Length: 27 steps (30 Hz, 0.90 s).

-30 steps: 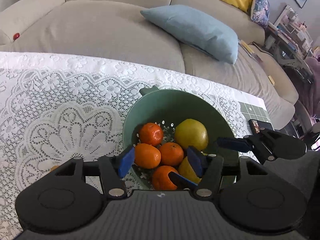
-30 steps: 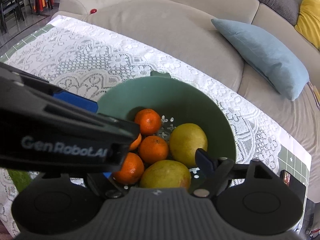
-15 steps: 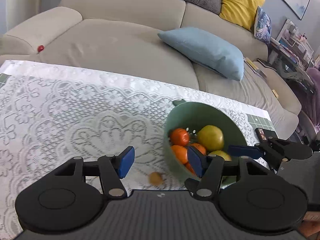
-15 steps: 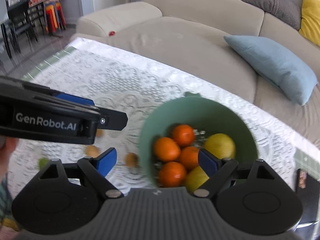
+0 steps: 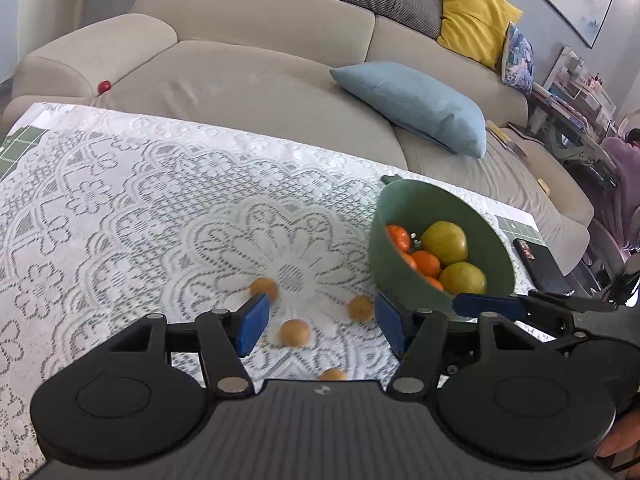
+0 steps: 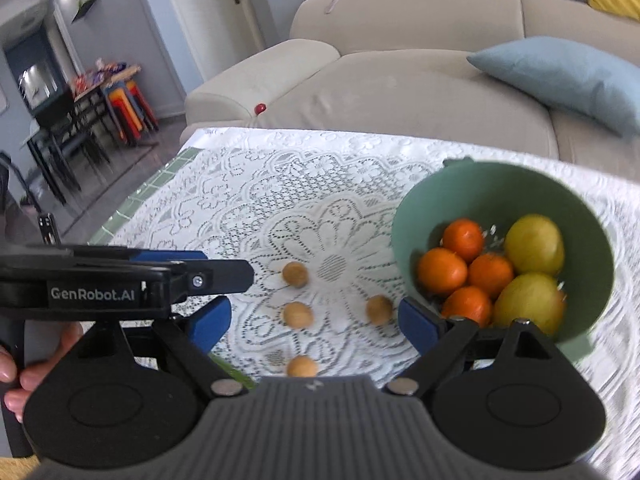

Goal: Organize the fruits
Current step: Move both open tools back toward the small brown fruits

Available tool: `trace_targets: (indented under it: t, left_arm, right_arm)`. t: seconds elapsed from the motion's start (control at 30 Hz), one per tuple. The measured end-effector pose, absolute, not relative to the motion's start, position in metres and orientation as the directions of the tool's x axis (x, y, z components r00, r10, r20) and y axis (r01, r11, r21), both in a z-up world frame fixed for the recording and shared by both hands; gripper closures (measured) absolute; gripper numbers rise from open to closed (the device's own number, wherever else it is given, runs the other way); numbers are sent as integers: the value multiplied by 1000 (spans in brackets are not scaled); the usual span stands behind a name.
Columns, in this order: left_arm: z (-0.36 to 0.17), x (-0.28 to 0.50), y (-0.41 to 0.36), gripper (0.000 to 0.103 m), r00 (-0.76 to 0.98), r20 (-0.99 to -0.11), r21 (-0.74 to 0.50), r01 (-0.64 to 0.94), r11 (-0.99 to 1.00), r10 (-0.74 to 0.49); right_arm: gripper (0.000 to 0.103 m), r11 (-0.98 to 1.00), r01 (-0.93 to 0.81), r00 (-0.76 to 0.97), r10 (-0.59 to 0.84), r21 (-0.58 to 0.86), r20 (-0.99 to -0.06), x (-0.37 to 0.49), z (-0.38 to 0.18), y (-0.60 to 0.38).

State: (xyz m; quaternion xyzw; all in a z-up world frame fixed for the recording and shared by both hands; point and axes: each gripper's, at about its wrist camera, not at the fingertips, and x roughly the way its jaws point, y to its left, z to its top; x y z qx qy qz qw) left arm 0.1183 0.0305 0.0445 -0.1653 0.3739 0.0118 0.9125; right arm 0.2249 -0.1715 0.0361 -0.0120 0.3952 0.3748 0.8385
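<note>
Left tongs are held partly open, empty, above small brown fruits. Right tongs are opening, nothing gripped.

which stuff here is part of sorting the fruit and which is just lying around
Part of the job:
- green bowl
- oranges and yellow-green fruits in it
- four small brown fruits loose on the lace cloth

Just lying about:
- blue cushion
- yellow cushion
- small red ball on the sofa
- dark phone-like thing
</note>
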Motion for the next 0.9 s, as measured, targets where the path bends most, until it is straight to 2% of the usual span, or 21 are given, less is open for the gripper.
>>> trace_targets:
  t: [0.3, 0.5, 0.67, 0.77, 0.83, 0.9]
  left_arm:
    - [27, 94, 46, 32, 761, -645, -238, -122, 964, -64]
    - [15, 85, 49, 32, 778, -625, -210, -86, 974, -66]
    - [6, 80, 51, 38, 787, -615, -190, -77, 979, -57]
    - [-2, 79, 51, 44, 784, -617, -189, -67, 980, -66]
    - [-5, 79, 49, 49, 784, -616, -192, -53, 980, -78]
    - [-8, 80, 47, 53, 780, -619, -193, -39, 980, -91]
  right_arm:
    - [16, 784, -563, 497, 574, 261, -651, 204, 12, -163]
    - [19, 791, -556, 529, 574, 255, -625, 195, -8, -164]
    - [19, 823, -524, 569, 529, 219, -629, 199, -19, -170]
    - [20, 808, -536, 559, 556, 244, -616, 199, -22, -174]
    - [30, 799, -550, 545, 565, 245, -619, 199, -23, -173]
    - [36, 792, -564, 534, 567, 235, -627, 198, -26, -170]
